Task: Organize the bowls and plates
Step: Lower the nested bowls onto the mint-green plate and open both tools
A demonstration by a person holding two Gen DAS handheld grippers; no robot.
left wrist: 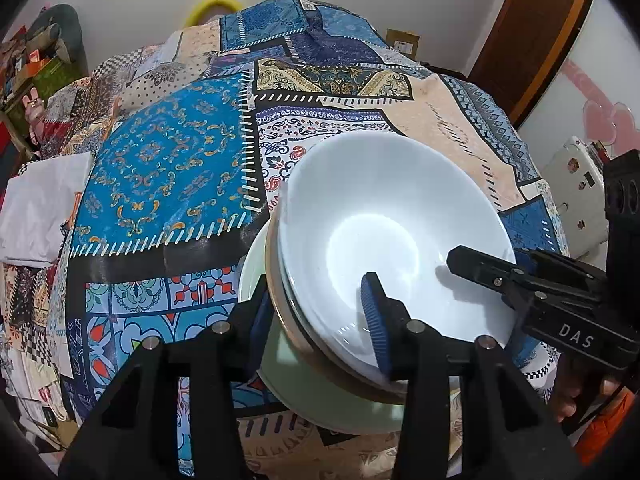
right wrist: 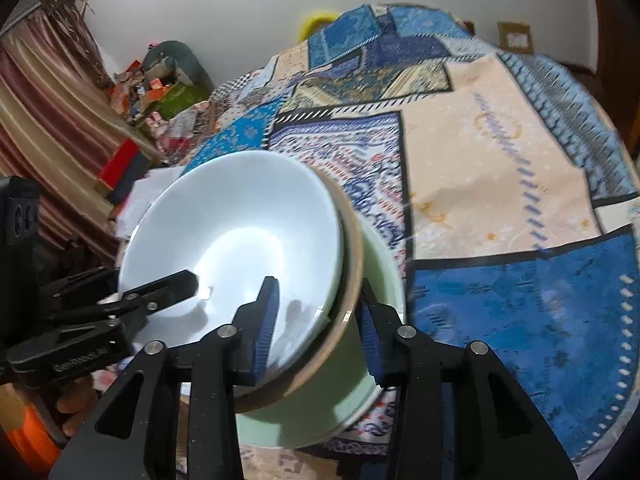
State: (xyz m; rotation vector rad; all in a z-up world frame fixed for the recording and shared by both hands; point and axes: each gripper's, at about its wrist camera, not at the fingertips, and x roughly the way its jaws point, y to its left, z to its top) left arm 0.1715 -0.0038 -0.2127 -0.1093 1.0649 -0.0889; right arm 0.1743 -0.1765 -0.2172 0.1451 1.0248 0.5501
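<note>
Nesting inside one another, the dishes form a single stack: a white bowl (left wrist: 384, 216) sits on top, under it a thin tan-rimmed bowl (left wrist: 276, 300) shows only as an edge, and a pale green plate (left wrist: 316, 396) carries both. The stack sits on the patchwork-covered counter (left wrist: 168, 168), near its front edge. Whether the plate's base is fully down on the cloth or just above it cannot be told from either view.

Each pair of tongs straddles the stack's rim from an opposite side, which suits carrying or setting down a wide, heavy pile evenly. The left tongs (left wrist: 320, 320) have one blue ribbed pad inside the white bowl and the other outside, by the green plate's edge. The right tongs (right wrist: 320, 332) stand likewise in the right wrist view: one pad inside the bowl, the other outside against the green wall. In both cases a sliver of space shows between pads and dishes, so the jaws look slack around the rim rather than pinching it; I judge both pairs loosened, with the rims between them.

That fits a stack just put in place and about to be let go. A risk is a pad catching the rim on the way out and tipping the upper bowls.

Around it, the counter is otherwise bare cloth; folded white fabric (left wrist: 40, 216) lies off to the left, and cluttered boxes (left wrist: 36, 64) stand by the far wall.
</note>
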